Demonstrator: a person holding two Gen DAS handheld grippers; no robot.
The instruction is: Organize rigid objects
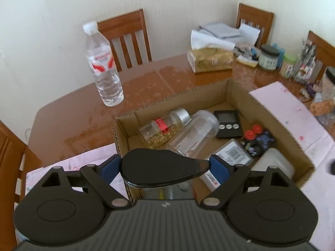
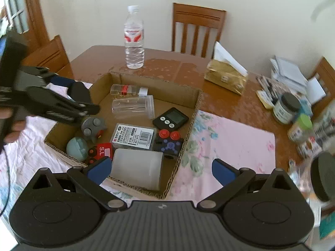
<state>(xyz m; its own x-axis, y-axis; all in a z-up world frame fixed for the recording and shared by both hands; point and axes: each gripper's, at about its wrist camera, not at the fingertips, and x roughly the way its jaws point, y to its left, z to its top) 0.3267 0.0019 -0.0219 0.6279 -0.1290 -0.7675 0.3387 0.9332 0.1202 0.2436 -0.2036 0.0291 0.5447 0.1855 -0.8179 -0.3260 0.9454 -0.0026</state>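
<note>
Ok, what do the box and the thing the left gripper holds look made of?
Box: brown corrugated cardboard, matte; fluting shows along its cut edges. Held object in the left gripper: black lid-like piece, probably smooth plastic with a glossy rim; clear walls below suggest a jar, uncertain.

The brown wooden table carries a cardboard box on a floral cloth; behind the box stands a water bottle; right of the box, a tissue box and jars.

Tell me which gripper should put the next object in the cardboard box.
Left. The left gripper is shut on a black-lidded jar just over the cardboard box, ready to lower. The right gripper is open, holding nothing.
</note>
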